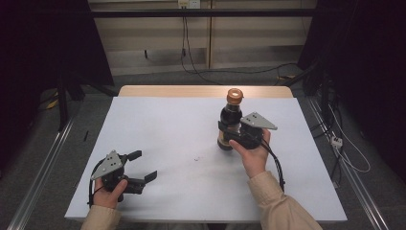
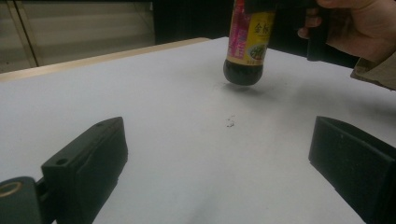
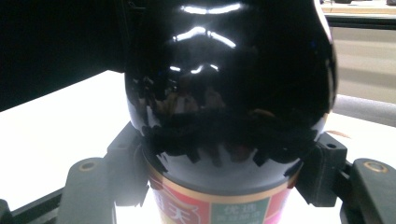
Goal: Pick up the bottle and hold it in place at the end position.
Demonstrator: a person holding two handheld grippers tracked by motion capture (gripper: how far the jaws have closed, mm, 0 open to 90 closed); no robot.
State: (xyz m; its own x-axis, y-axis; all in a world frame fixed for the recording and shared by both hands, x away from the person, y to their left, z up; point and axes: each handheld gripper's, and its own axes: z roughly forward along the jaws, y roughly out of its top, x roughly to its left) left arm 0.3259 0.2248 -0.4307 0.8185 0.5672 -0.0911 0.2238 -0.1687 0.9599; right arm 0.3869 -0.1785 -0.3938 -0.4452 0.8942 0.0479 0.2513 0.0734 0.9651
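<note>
A dark sauce bottle (image 1: pixel 231 122) with a copper-coloured cap and a red and yellow label stands upright right of the table's middle, lifted slightly off the white tabletop (image 1: pixel 182 139). My right gripper (image 1: pixel 233 130) is shut on its body, one jaw on each side. In the right gripper view the glossy bottle (image 3: pixel 229 93) sits between my two black jaws. In the left gripper view the bottle (image 2: pixel 246 46) hangs just above the table, gripped from the right by the other hand. My left gripper (image 1: pixel 142 166) rests near the front left corner, open, with nothing between its jaws.
A small dark speck (image 1: pixel 196 158) lies on the tabletop between the two grippers. Cables (image 1: pixel 191 57) run across the floor behind the table. Metal rails (image 1: pixel 43 167) flank the table on both sides.
</note>
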